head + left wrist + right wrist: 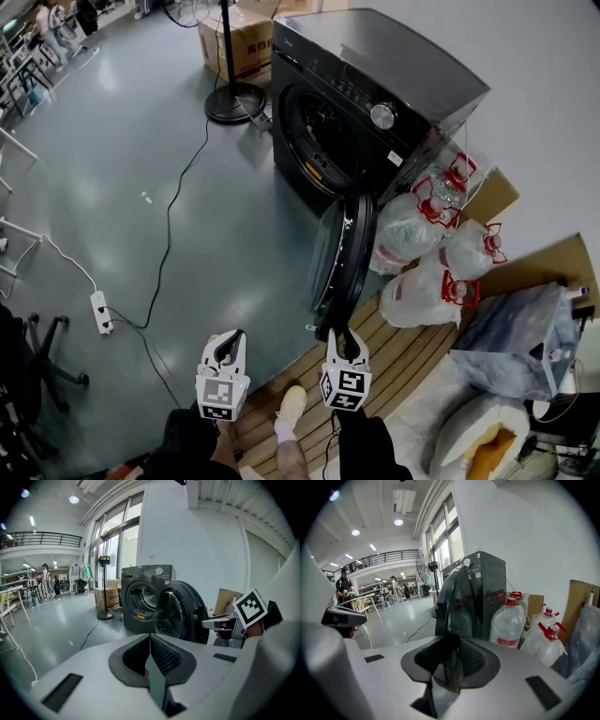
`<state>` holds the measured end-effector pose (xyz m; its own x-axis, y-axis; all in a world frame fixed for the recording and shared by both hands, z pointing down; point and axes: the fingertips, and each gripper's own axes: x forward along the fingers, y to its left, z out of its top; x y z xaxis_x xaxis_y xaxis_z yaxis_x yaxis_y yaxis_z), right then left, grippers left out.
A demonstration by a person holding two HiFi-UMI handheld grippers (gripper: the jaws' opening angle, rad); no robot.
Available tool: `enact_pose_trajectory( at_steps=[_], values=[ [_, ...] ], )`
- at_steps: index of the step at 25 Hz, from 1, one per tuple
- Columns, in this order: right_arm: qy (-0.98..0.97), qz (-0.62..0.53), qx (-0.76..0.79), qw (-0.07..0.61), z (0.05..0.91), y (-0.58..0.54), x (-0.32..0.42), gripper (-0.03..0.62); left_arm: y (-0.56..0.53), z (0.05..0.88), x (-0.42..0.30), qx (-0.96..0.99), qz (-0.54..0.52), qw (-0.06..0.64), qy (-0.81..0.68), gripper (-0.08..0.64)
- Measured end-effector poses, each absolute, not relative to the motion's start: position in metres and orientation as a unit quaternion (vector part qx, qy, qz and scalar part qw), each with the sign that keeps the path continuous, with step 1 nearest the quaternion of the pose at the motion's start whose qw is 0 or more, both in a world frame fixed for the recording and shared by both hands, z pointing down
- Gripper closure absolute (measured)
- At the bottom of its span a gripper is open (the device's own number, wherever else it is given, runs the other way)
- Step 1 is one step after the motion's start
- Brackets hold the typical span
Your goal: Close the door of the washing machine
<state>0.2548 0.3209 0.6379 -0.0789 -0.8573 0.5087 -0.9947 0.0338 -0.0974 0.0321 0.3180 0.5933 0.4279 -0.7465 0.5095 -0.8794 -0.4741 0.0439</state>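
The left gripper (227,339) and right gripper (345,334) slant downward, left jaws pressed together empty, right jaws slightly spread around the rim of the dark door (343,261), which stands wide open.

Bright light from ceiling lamps (398,522) and windows (114,550). Soft glare on floor (112,141). Fisheye warp, dark corners in gripper views.

Jugs (408,230) beside washing machine (394,66), perhaps touching
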Motion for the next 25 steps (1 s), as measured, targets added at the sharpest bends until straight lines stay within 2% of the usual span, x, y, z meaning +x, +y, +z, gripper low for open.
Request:
enact_pose_trajectory(
  at_steps=[25],
  values=[
    [-0.755, 0.226, 0.592, 0.168, 0.638, 0.293, 0.174, 0.443, 0.298, 0.595, -0.019, 0.816, 0.216, 0.164, -0.511, 0.534]
  ],
)
